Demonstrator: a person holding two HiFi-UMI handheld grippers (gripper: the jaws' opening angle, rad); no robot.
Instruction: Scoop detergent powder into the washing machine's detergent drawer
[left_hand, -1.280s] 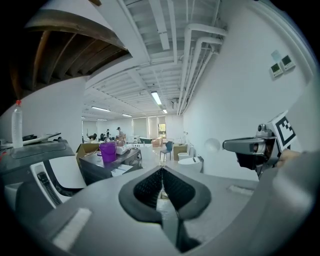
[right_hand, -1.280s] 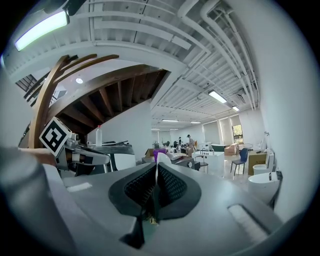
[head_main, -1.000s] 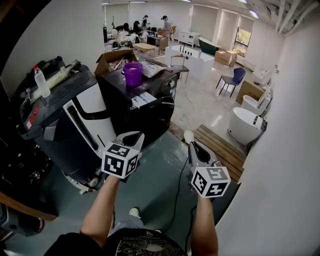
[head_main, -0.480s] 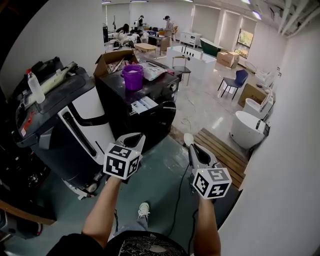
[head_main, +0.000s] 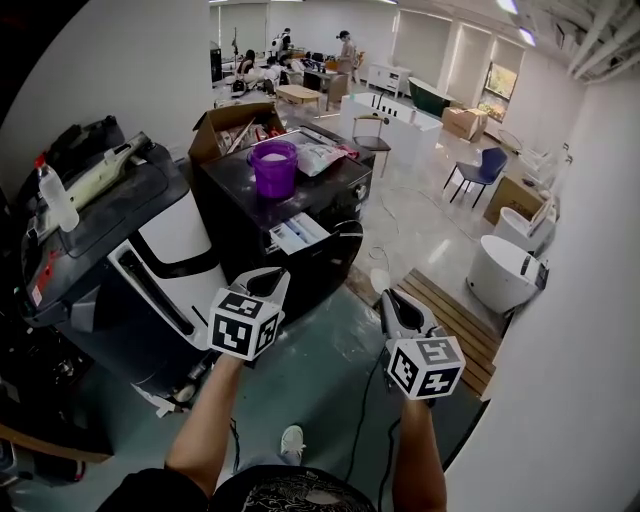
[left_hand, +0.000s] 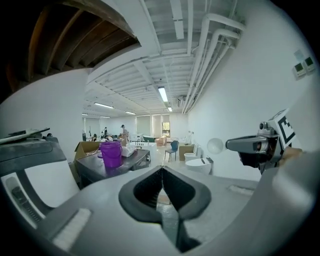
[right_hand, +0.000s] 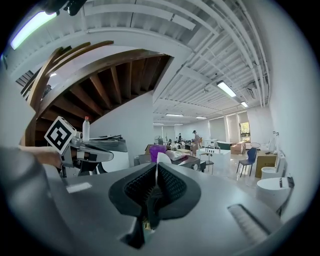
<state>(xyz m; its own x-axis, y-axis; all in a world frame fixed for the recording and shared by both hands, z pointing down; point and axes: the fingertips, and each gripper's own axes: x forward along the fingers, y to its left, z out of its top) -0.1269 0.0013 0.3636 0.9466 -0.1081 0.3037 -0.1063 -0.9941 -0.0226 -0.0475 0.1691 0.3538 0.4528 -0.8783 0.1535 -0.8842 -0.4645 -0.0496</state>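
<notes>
Grey floor (head_main: 312, 348) separates both grippers from the black washing machine (head_main: 325, 185), where the purple powder tub (head_main: 273, 165) stands on top, so scooping seems not yet begun: the right gripper (head_main: 385, 298) clamps a white scoop (head_main: 378, 281), the left gripper (head_main: 268, 277) is closed on nothing.

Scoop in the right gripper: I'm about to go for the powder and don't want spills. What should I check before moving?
1. Scoop secure in right gripper: ok, jaws shut on its handle.
2. Left gripper free: ok, jaws together, nothing between them.
3. Purple tub open: ok, no lid, pale powder shows inside.
4. Detergent drawer pulled out: looks ok; its compartments cannot tell.
5. Tub within reach: not ok, both grippers hang short of the washing machine.
</notes>
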